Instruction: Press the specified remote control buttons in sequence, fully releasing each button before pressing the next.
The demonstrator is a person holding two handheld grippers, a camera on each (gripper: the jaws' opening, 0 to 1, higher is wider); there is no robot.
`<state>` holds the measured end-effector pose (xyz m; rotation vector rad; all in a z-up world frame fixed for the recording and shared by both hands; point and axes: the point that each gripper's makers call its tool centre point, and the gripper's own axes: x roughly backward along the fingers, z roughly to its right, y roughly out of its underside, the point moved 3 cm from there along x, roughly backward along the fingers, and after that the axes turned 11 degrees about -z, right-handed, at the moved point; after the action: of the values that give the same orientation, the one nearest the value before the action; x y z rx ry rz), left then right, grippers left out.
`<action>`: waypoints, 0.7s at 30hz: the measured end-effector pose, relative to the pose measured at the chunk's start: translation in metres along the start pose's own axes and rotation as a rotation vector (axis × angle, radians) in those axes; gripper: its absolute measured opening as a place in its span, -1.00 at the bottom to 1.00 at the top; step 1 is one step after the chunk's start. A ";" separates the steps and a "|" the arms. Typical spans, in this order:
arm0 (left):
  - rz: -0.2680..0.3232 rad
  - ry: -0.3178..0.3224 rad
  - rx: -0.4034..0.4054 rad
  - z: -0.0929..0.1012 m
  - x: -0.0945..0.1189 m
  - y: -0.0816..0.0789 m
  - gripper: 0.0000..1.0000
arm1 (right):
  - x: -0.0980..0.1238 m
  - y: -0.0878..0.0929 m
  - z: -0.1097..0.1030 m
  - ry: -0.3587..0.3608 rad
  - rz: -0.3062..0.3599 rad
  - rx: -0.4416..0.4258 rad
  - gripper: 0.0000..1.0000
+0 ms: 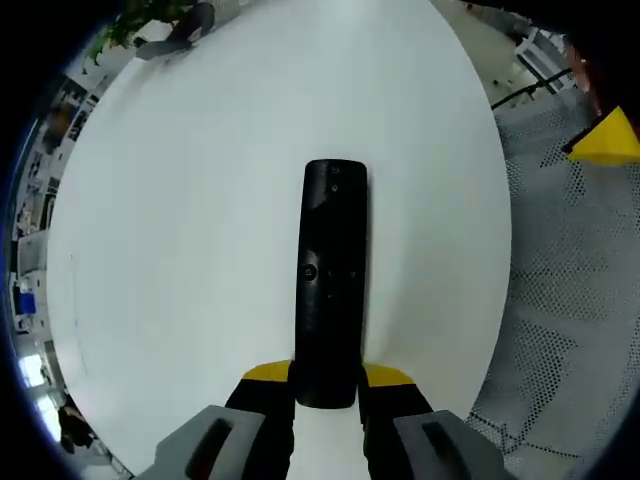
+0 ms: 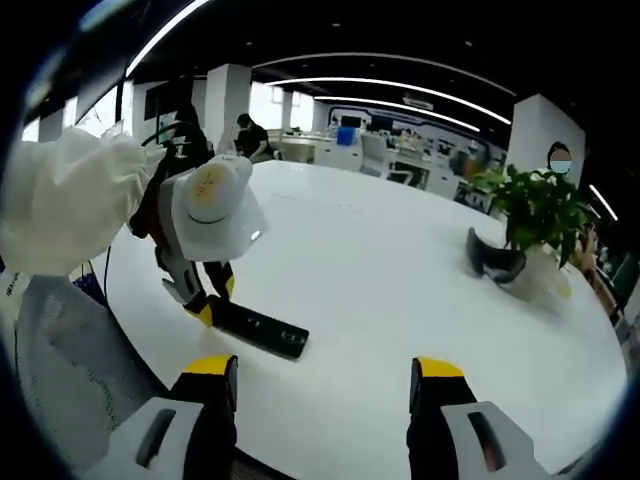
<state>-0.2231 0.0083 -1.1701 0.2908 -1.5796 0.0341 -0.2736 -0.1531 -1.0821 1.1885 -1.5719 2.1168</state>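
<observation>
Black remote [image 1: 331,280] flat on white round worktop [image 1: 180,230], near the edge closest to the person, long axis running straight away from left tool [image 1: 327,385]. Near end of remote sits between left tool's yellow-tipped jaws, both tips just beside or touching its sides; reads as narrow and clamped on the remote end, steadying it. Small round buttons visible mid-body, another near far end; labels too small to read.

From right gripper view: same remote [image 2: 258,330] on worktop [image 2: 400,290], left tool [image 2: 208,310] angled down onto its end, sleeve in white behind. Right tool [image 2: 325,385] hovering above the worktop edge, jaws wide apart, holding nothing, well apart from remote. Potted plant [image 2: 535,215] and dark object [image 2: 492,257] at far side, not in the way.

Likely step: approach with right tool for a button press; no press underway.

Risks: wide-open jaws make a poor pressing tip, so could hit two buttons or the wrong one. Pressing off-centre could tip or slide remote if left clamp is loose. Remote close to worktop edge, so a push toward the person could knock it off. Incomplete lift between presses would break the sequence.
</observation>
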 end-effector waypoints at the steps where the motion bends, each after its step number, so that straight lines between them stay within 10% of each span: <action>1: 0.001 -0.001 0.000 0.002 0.000 0.000 -0.53 | 0.000 0.000 0.000 0.000 -0.001 0.001 0.38; 21: 0.112 0.019 0.059 0.032 0.002 0.007 -0.53 | 0.000 0.000 -0.003 -0.025 -0.004 -0.005 0.19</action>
<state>-0.2561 0.0088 -1.1685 0.2470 -1.5768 0.1707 -0.2753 -0.1509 -1.0824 1.2196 -1.5827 2.1018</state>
